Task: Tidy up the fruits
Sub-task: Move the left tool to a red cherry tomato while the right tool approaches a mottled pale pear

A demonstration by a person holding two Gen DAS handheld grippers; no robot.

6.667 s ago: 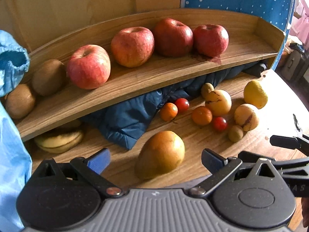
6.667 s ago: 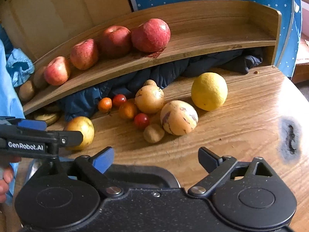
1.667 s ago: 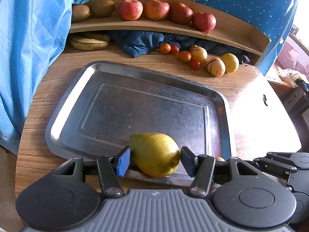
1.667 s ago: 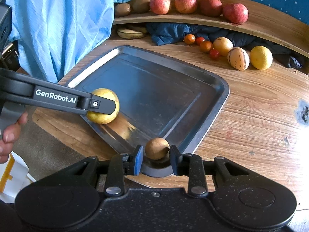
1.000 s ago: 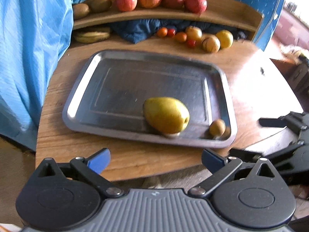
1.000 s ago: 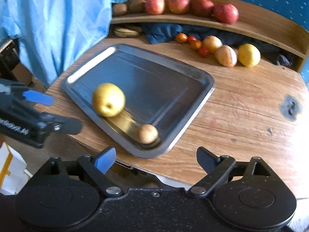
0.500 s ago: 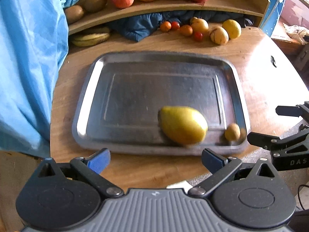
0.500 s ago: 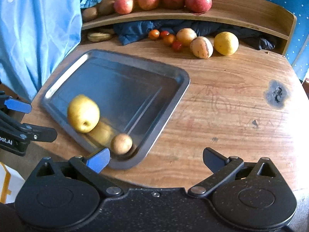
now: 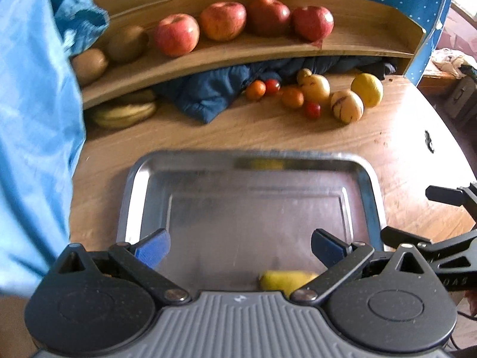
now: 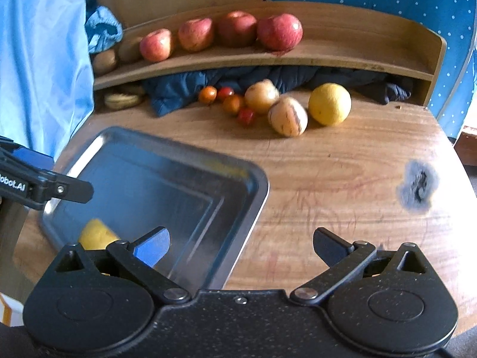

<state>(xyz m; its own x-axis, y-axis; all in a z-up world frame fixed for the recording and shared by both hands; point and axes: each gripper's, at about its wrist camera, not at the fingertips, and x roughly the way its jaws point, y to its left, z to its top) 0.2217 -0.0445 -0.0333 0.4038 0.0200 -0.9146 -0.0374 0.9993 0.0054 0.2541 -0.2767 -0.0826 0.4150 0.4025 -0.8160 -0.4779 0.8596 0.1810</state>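
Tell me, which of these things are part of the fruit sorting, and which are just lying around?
Part of the job:
- metal tray
- yellow pear in the tray
- loose fruits on the table
- red apples and kiwis on the shelf
- both open hand-held grippers, left and right

Just lying about:
- dark blue cloth under the shelf
- light blue fabric

The tray [image 9: 369,191] is bare metal, smooth with a dull sheen, mirroring yellow fruit along its far rim. Under it the table [image 10: 342,179] is grained wood bearing a dark scorch mark [image 10: 417,189]. Behind the tray, the wooden shelf [image 9: 238,50] looks matt, with crumpled navy cloth [image 9: 214,92] beneath.
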